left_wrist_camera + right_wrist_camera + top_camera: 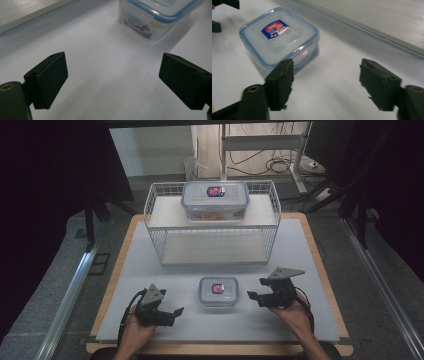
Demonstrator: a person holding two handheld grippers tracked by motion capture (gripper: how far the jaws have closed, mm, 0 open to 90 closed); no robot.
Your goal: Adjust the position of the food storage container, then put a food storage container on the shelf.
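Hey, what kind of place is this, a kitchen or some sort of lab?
Probably a lab recording bench: dark curtains, loose floor cables, and a grey mat holding a white wire rack and clear blue-rimmed containers.

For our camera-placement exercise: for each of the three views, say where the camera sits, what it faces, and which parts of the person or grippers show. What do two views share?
High view: above the person's side, looking forward and down at the table; forearms, left gripper and right gripper show.
Left gripper view: rides the left gripper, looking along its open jaws toward the small container.
Right gripper view: rides the right gripper, open jaws facing the same small container.
Shared: both gripper views see the small container; the high view adds the wire basket holding a large container.
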